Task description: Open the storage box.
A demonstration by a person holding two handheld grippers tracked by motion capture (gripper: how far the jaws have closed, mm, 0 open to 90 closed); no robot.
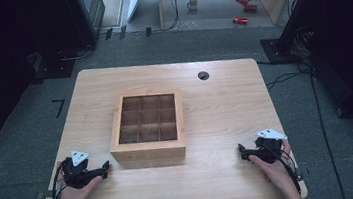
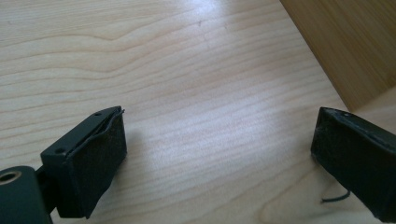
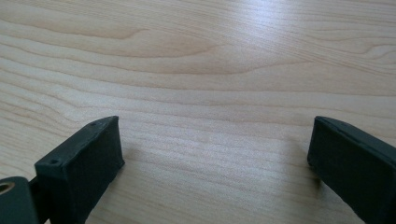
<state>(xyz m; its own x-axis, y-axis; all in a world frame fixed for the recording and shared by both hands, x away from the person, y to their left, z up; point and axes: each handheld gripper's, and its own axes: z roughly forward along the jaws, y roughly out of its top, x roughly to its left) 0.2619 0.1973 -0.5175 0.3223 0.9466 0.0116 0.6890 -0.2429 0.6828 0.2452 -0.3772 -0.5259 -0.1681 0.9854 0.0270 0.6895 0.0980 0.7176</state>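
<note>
box (image 1: 150,148) on table (image 1: 225,104) at centre | left gripper (image 1: 105,167) on table near edge, just left of box | right gripper (image 1: 240,150) near edge, well right of box | floor (image 1: 29,146) around table

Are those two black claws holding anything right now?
No. The left gripper and the right gripper are both open with bare table between their jaws. The wooden box sits untouched between them.

One wooden table (image 1: 223,169). One wooden box (image 1: 150,150) sits on it, with nine little square holes inside. One small round hole (image 1: 203,75) is in the table's far side. Two grippers: the left gripper (image 1: 106,168) and the right gripper (image 1: 241,151). On the far floor, one cup (image 1: 192,3) and four red things (image 1: 243,7).
</note>
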